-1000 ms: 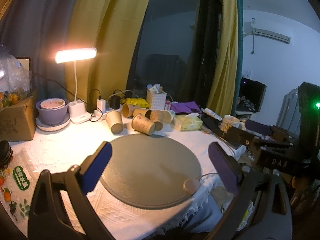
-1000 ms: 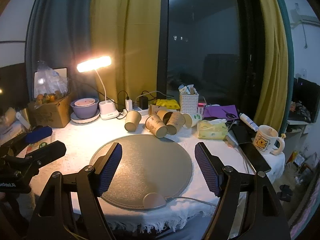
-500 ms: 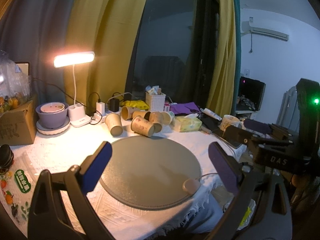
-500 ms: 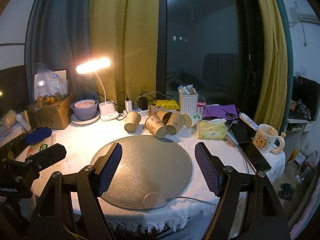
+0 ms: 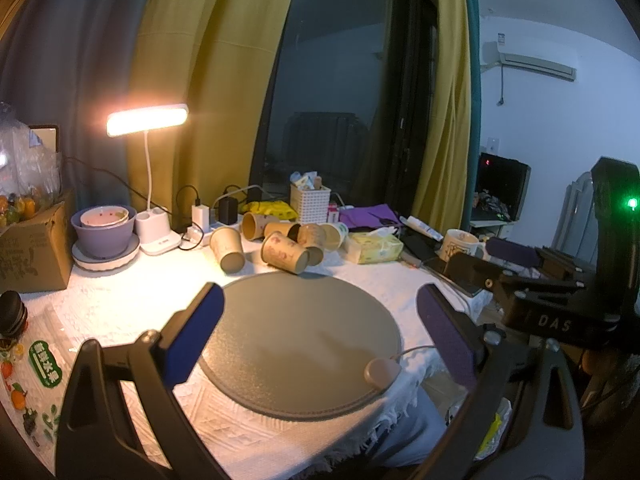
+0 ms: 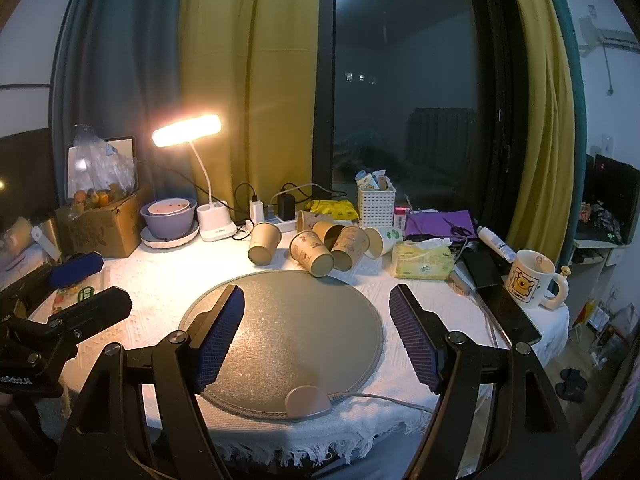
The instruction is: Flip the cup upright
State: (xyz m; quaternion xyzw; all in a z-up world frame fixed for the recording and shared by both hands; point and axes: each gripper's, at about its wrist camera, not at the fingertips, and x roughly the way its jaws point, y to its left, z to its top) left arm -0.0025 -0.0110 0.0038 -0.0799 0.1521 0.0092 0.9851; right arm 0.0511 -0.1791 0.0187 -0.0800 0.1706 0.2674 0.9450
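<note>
Right wrist: round mat (image 6: 296, 328) lies before toppled paper cups (image 6: 312, 254).

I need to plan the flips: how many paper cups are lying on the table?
6 on their sides behind the round mat: far-left cup, front cup, rear cup, middle cup, fifth cup, white cup. More may hide.

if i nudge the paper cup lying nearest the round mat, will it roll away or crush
The paper cup lies on its side, so a nudge would likely roll it in a curve, given its taper. It looks thin-walled and empty, so probably light and easily dented. Neighbouring cups may block it.
</note>
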